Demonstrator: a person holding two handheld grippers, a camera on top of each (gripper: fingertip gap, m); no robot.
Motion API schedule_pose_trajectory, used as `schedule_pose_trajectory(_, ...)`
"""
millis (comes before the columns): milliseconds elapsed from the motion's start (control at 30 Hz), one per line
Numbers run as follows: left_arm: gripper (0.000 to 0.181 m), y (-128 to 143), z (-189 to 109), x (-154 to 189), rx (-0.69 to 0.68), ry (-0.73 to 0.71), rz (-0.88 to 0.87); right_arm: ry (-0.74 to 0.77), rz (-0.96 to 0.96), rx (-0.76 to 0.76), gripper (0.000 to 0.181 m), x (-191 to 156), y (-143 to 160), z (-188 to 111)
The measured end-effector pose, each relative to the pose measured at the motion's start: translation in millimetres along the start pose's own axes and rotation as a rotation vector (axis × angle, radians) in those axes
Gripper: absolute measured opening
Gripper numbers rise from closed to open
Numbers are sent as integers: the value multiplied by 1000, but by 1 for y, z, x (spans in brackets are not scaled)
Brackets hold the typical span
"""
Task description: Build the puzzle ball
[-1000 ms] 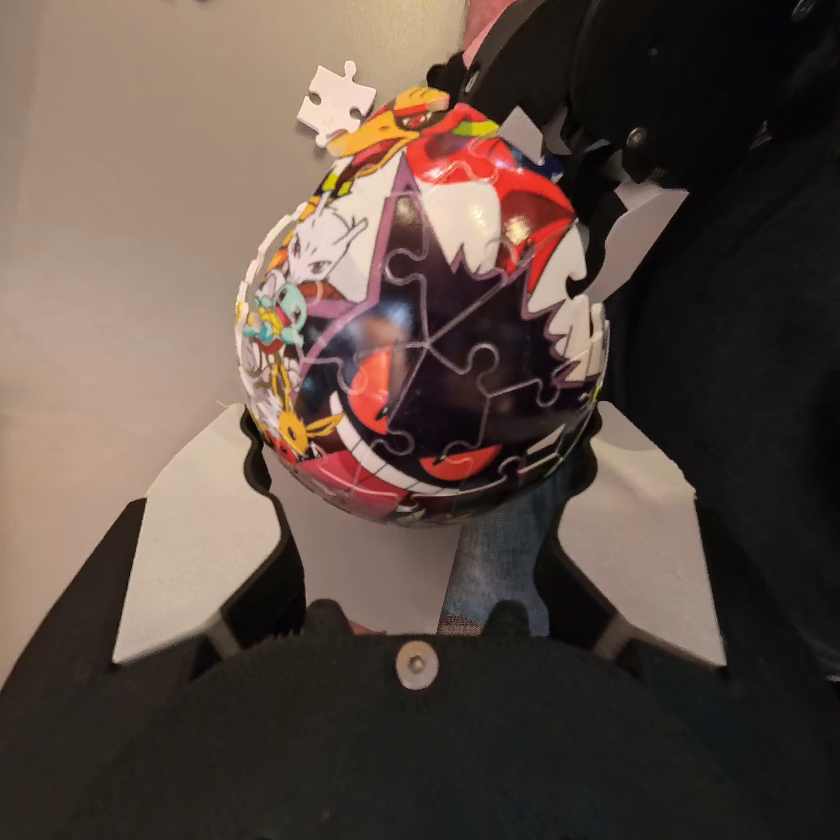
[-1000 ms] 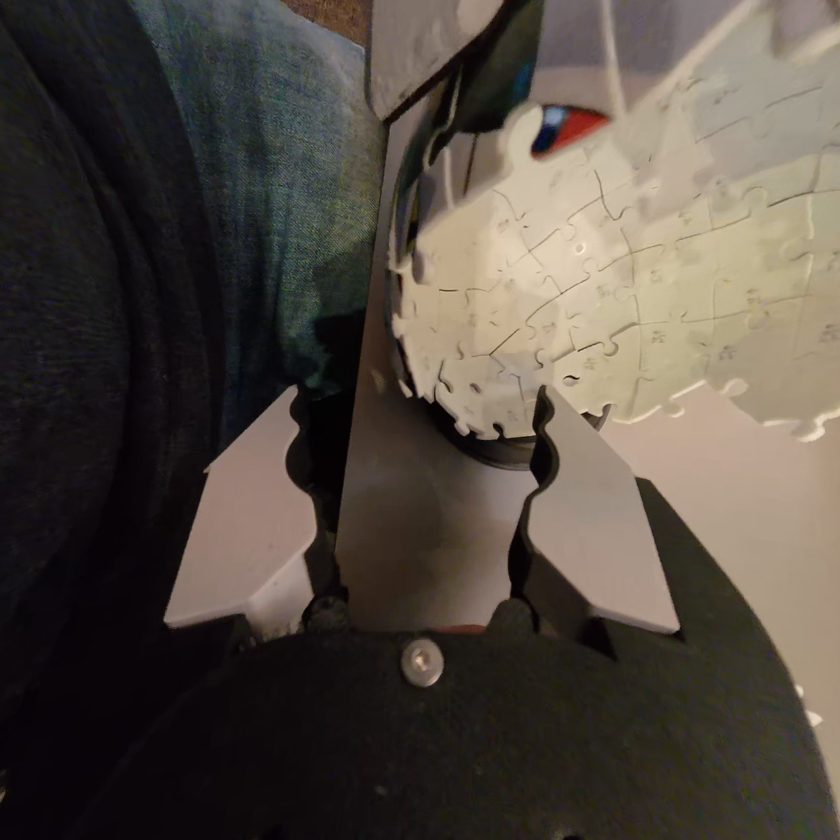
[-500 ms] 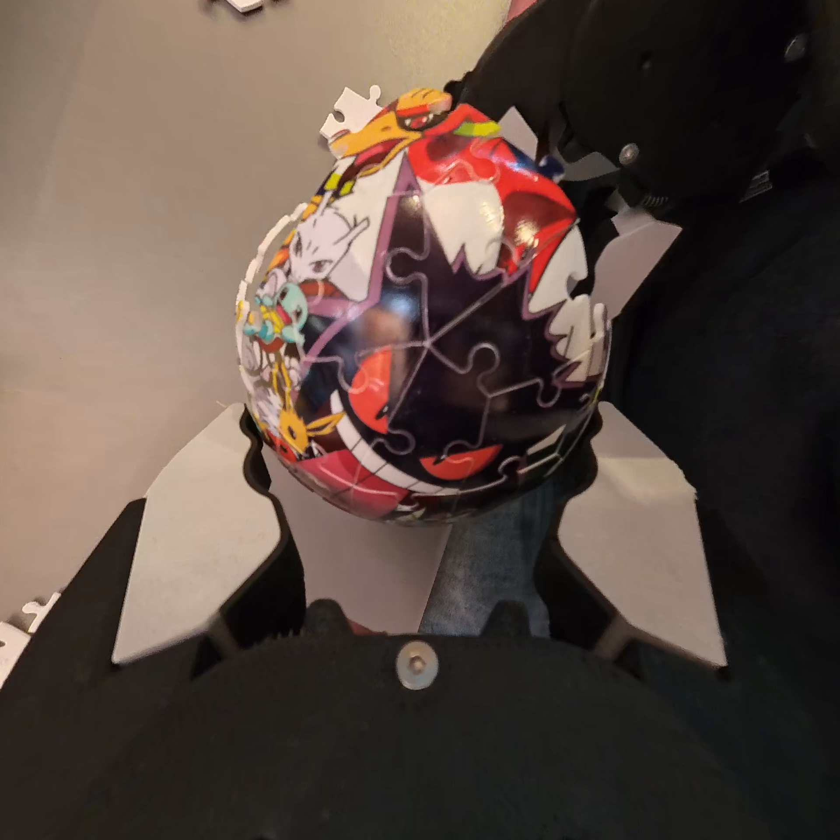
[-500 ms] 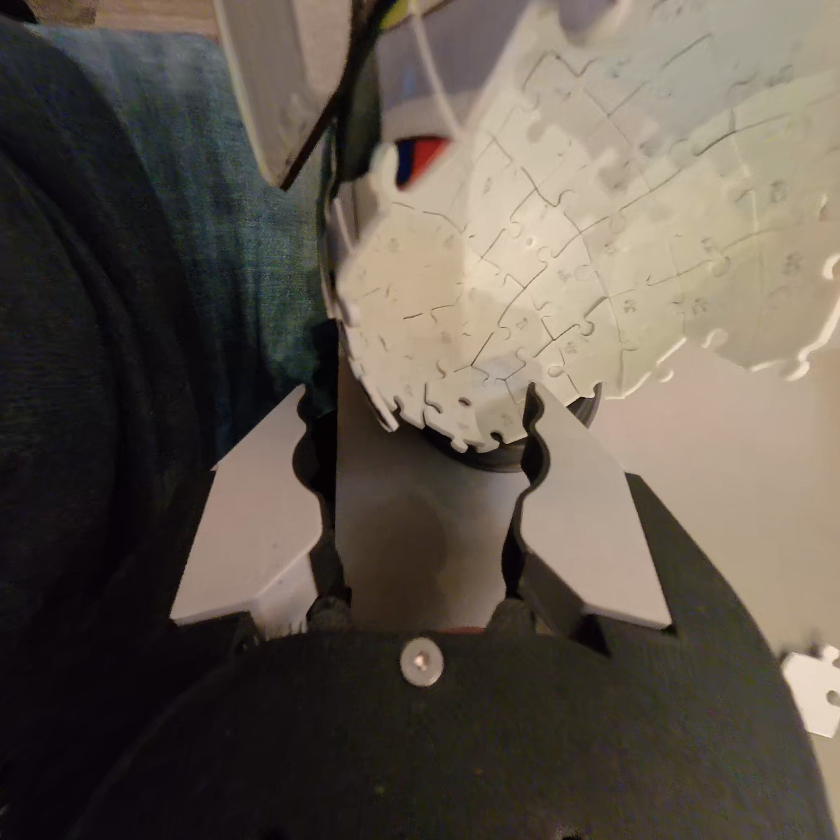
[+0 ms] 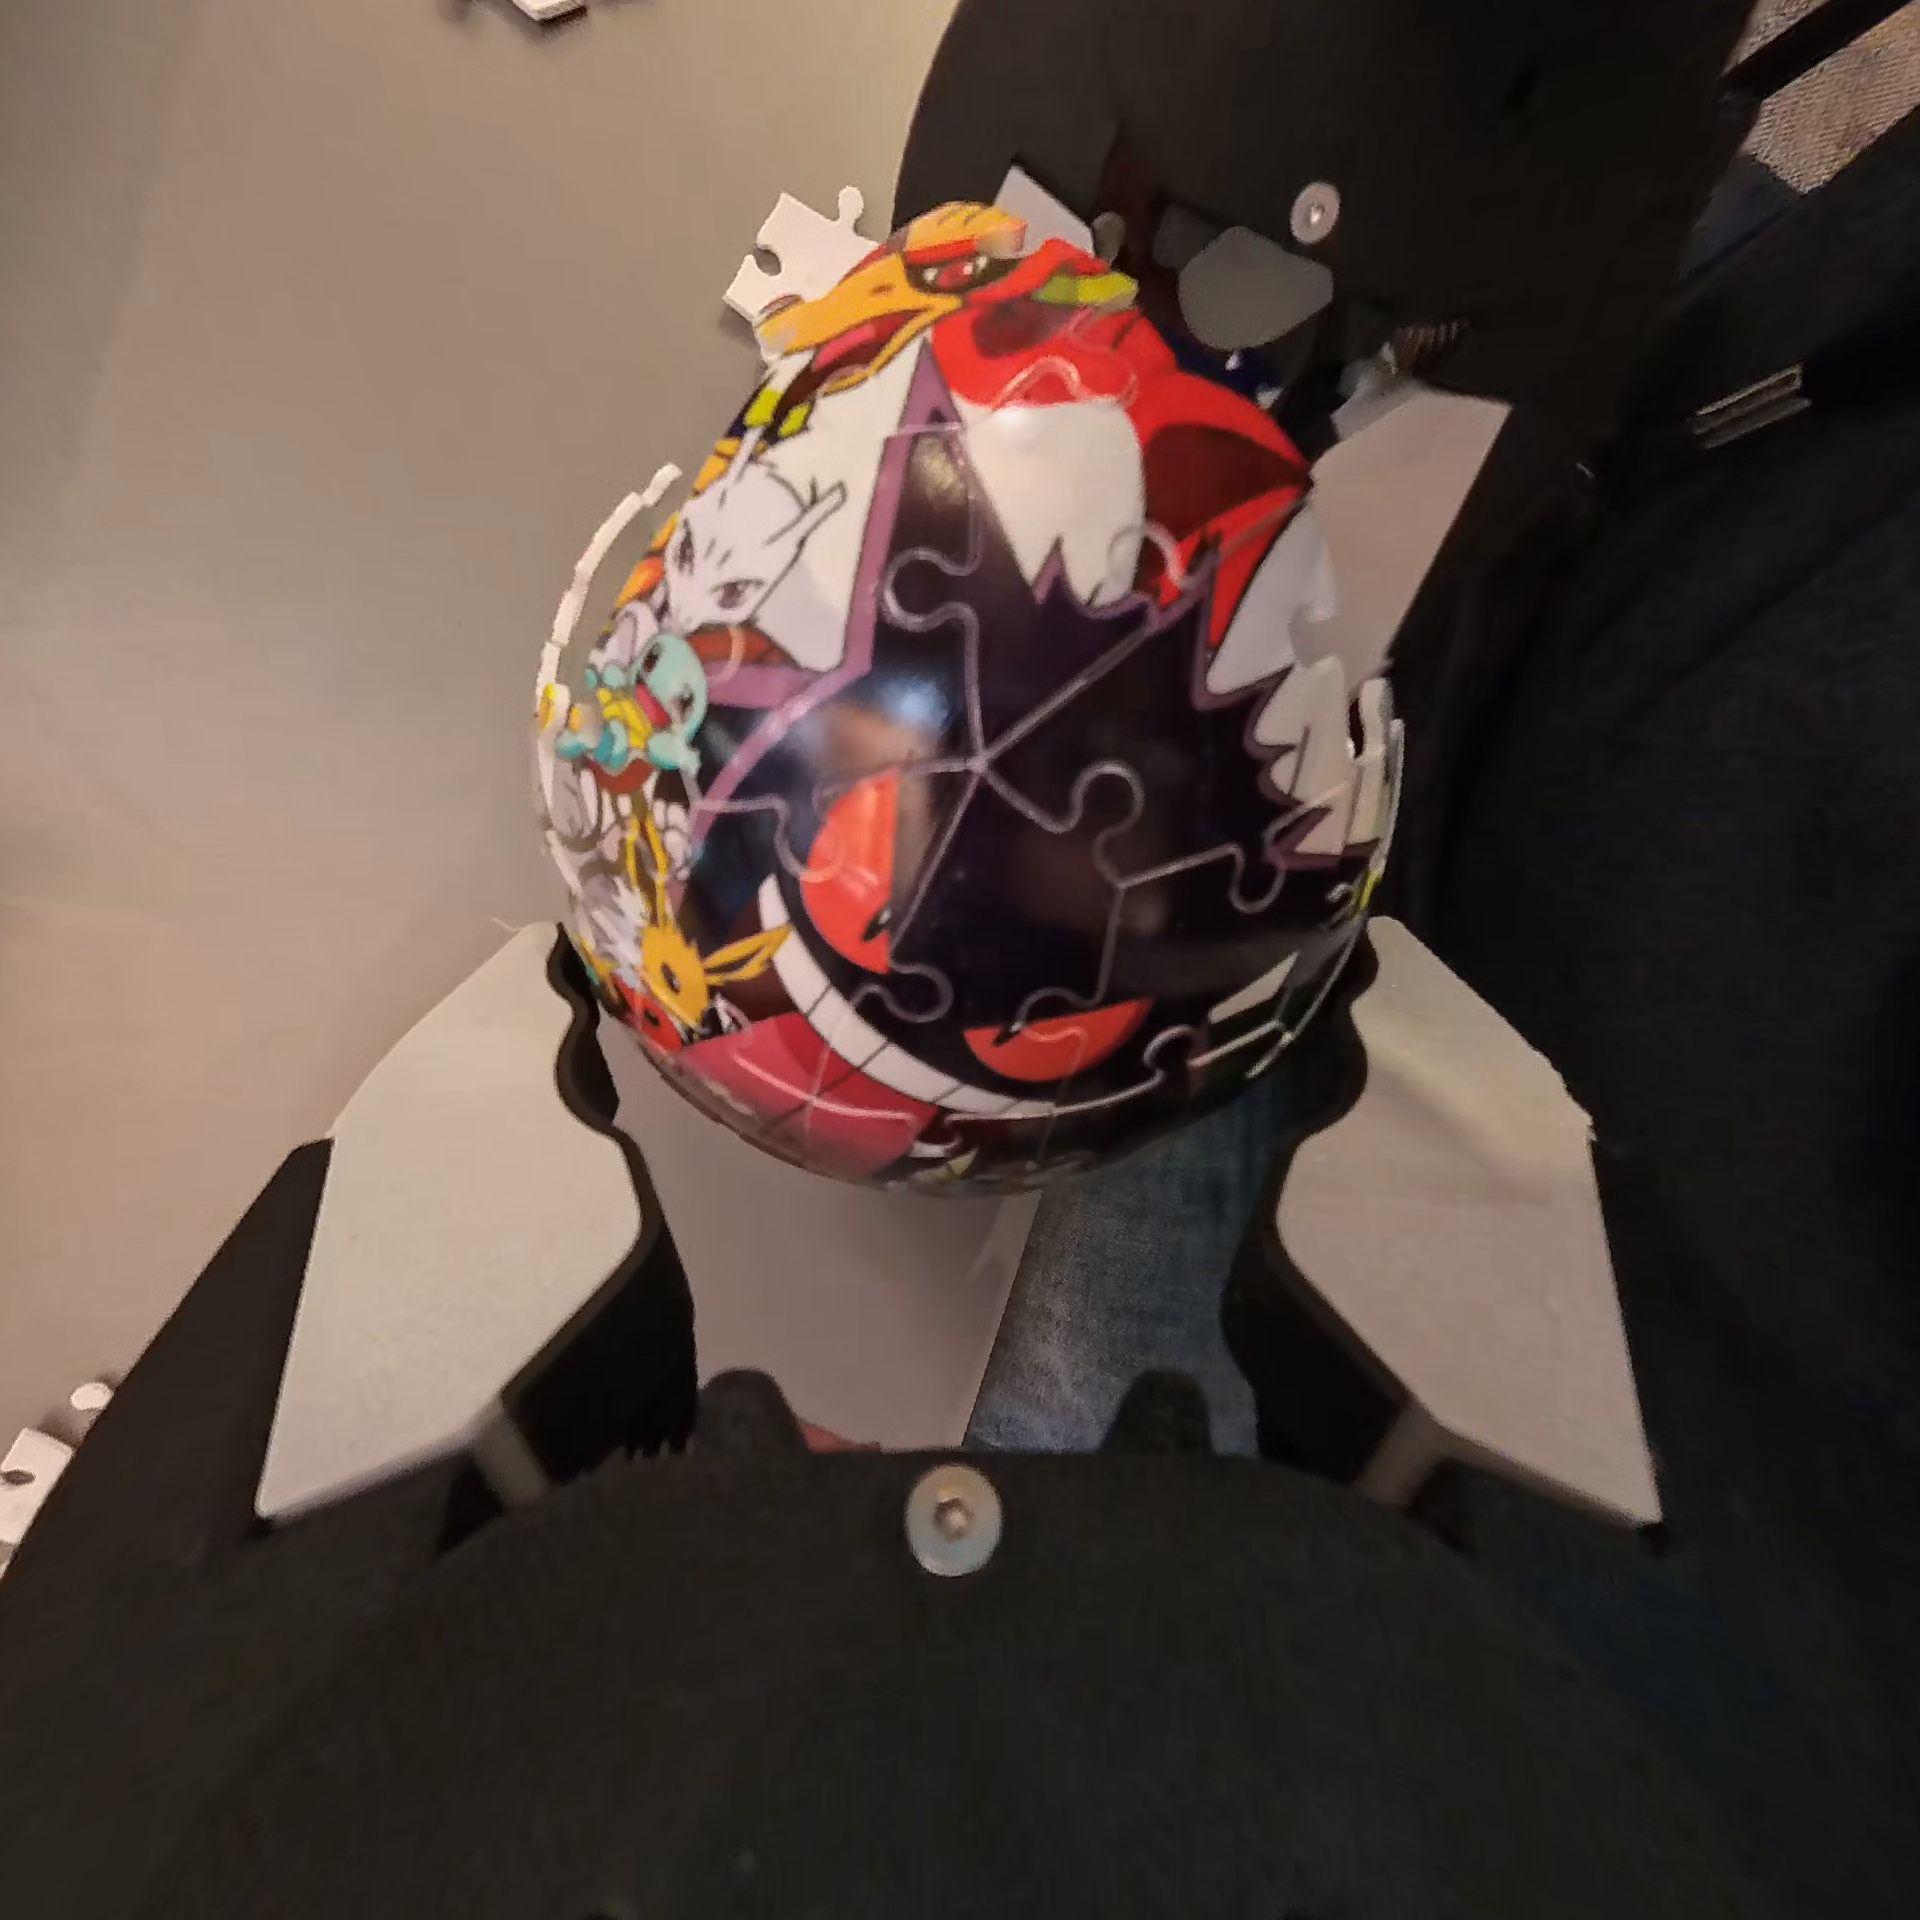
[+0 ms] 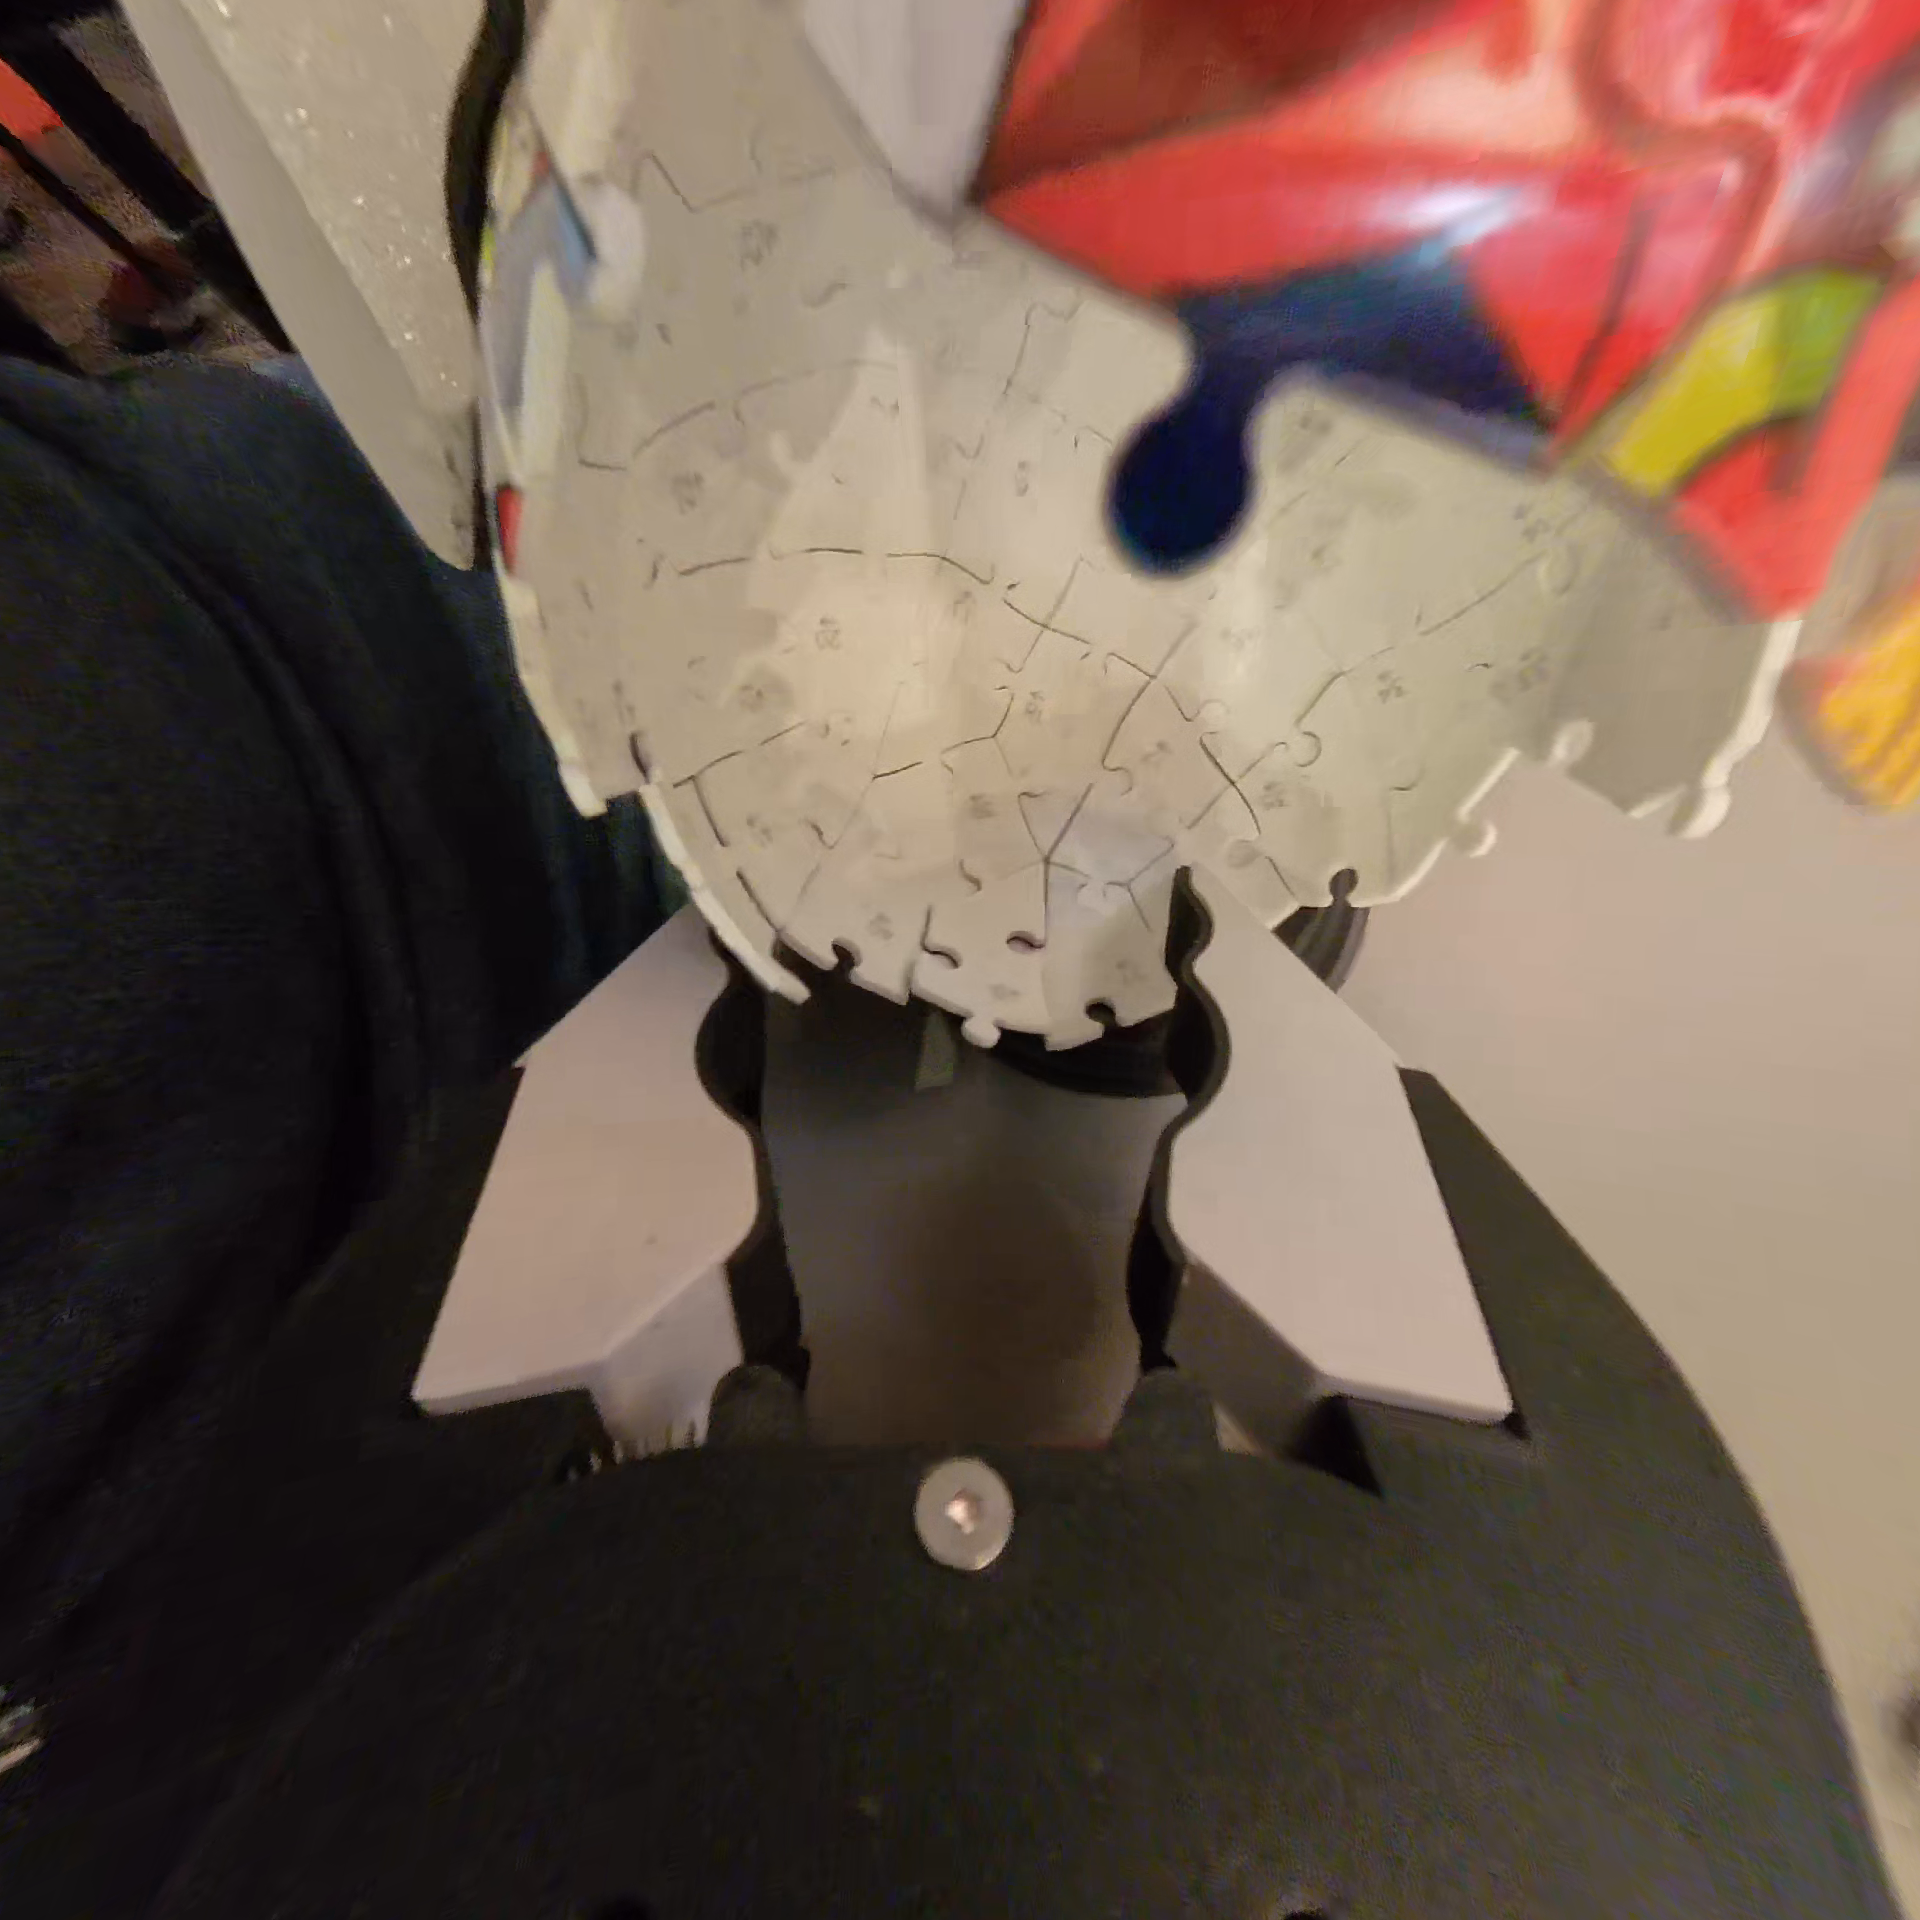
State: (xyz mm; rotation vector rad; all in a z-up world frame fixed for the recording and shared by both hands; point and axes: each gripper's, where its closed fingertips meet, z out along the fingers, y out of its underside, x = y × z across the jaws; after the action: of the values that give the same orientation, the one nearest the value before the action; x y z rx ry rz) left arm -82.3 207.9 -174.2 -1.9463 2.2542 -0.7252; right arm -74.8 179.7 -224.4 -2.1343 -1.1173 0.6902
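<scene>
Half-built puzzle ball stays clamped in left gripper above table; right gripper, jaws apart & empty, has closed in on shell's white inside, prob. lining up next piece.

The place cannot be told for certain: a plain grey table with loose white puzzle pieces at 8 o'clock, and a seated person's jeans at 6 o'clock, suggests hobby space.
</scene>
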Motion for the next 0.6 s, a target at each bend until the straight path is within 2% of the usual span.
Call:
schedule_pose_trajectory(233,130,0,0,-3,-10,9,9,-151,113,77,95,-5,-9,-11)
schedule_pose_trajectory(400,129,0,0,-6,-18,13,14,-127,65,61,87,2,-6,-11)
schedule_pose_trajectory(467,129,0,0,-6,-24,10,18,-130,54,48,92,0,-6,-9)
schedule_pose_trajectory(600,129,0,0,-6,-12,6,14,-127,34,49,91,0,-6,-9)
